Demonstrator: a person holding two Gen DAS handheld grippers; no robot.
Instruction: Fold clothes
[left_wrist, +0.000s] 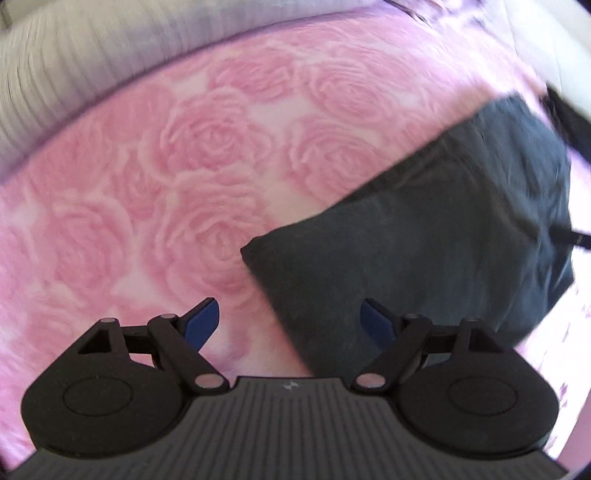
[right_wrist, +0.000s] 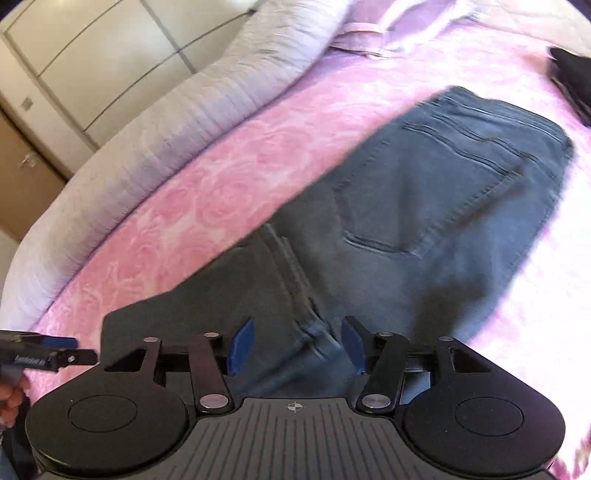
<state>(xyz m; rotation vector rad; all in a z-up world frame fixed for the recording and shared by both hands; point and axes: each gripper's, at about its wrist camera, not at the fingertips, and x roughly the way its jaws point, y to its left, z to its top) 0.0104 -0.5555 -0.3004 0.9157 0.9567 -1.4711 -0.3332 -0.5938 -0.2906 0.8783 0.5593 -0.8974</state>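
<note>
While jeans (right_wrist: 424, 206) lie folded on pink bedspread (left_wrist: 155, 177), left tool (left_wrist: 290, 323), right tool (right_wrist: 297, 345) gape empty (bedspread bare leftward).

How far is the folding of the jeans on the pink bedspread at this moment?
Done: the dark jeans already lie doubled over on the rose-patterned bedspread, back pocket up, with a clean folded edge. In hand: nothing; the left gripper and right gripper are both open above the cloth. Left: probably one more fold into a compact bundle, though that is a judgement.
</note>
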